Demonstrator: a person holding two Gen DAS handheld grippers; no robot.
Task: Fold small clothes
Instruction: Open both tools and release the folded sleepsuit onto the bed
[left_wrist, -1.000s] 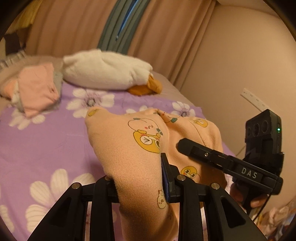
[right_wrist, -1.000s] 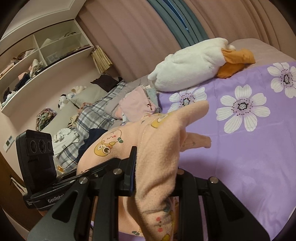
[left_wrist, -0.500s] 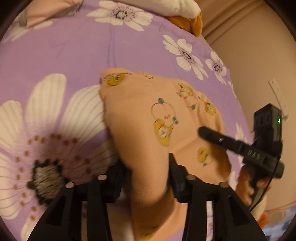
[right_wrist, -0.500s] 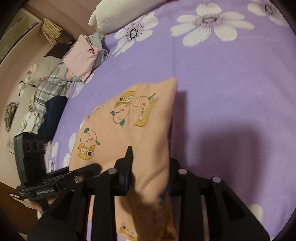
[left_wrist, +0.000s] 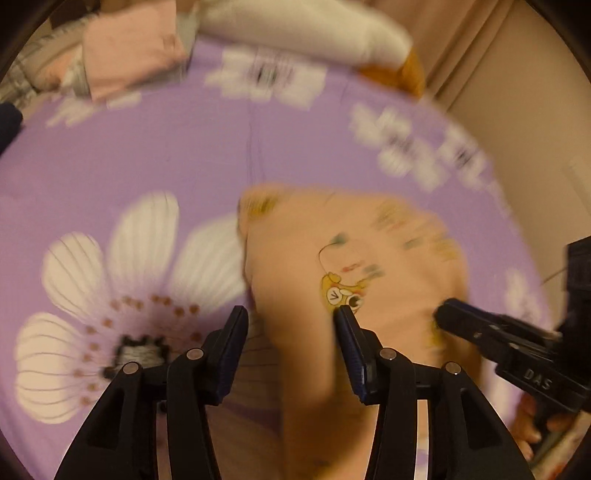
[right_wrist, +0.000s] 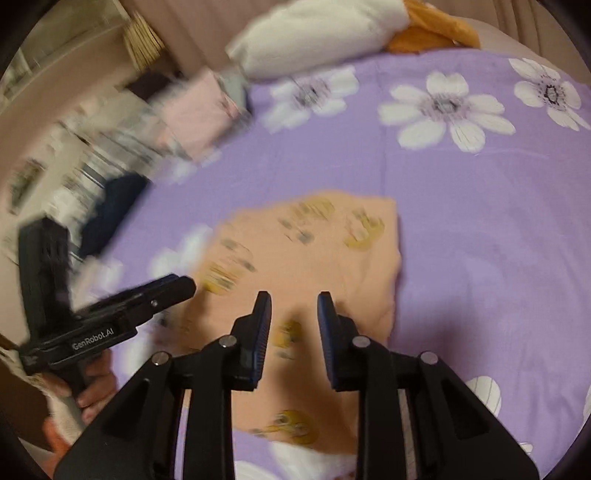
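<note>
A small peach garment with cartoon duck prints (left_wrist: 354, 258) lies folded on the purple flowered bedsheet (left_wrist: 147, 155); it also shows in the right wrist view (right_wrist: 314, 251). My left gripper (left_wrist: 291, 314) is open, its jaws standing apart over the garment's near left edge. My right gripper (right_wrist: 293, 301) is open just above the garment's near part. Each gripper shows in the other's view: the right one (left_wrist: 491, 332) at the garment's right side, the left one (right_wrist: 147, 299) at its left side. Both views are motion-blurred.
A white plush duck with an orange beak (left_wrist: 306, 29) lies at the head of the bed. A stack of folded pink clothes (left_wrist: 129, 44) sits at the far left. A pile of plaid and dark clothes (right_wrist: 110, 199) lies beside the bed's left edge.
Both grippers lowered the garment onto the sheet, then let go and opened. The garment now lies flat and the grippers have pulled back slightly.
</note>
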